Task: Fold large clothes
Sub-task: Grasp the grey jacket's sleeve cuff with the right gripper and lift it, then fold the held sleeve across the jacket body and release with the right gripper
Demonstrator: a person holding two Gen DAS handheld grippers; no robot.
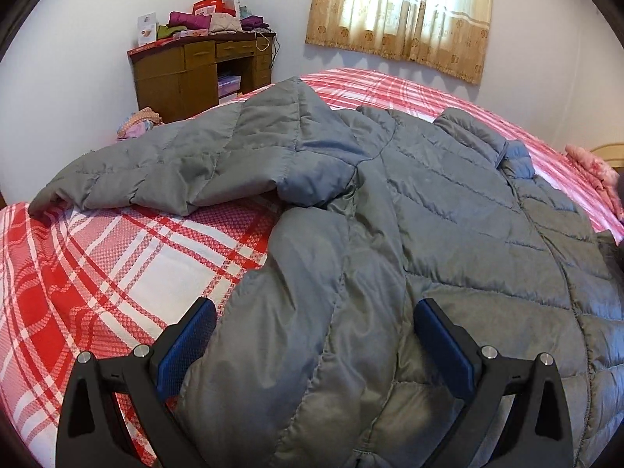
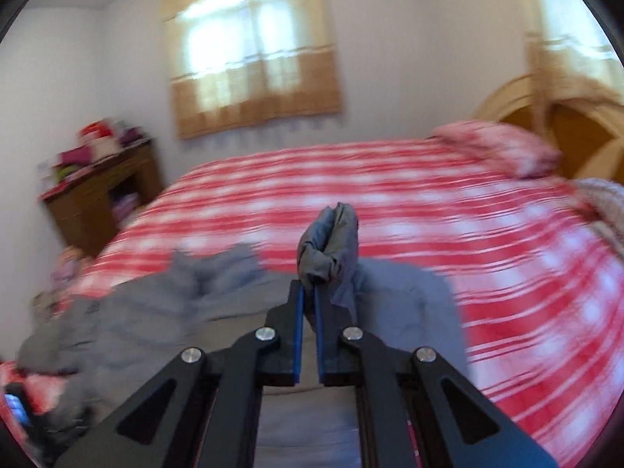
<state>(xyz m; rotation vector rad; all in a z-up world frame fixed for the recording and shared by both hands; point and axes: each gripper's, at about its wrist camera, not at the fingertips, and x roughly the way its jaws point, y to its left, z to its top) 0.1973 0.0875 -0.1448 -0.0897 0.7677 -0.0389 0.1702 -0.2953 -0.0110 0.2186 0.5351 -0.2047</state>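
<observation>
No text, label, brand or number can be read in either view. The red box [image 1: 210,6] and white card [image 1: 146,29] on the table [image 1: 199,74] show print too small to read.

Right gripper [image 2: 309,286] clamping grey jacket [image 2: 329,241], plaid bed [image 2: 429,195]

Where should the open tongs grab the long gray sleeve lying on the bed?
Best guess: grip the sleeve at its cuff, coming from the open plaid bedspread side. The cuff is the thin free end, flat at the bed's edge, so the left tongs, now open over the jacket's hem, could pinch it easily.
</observation>
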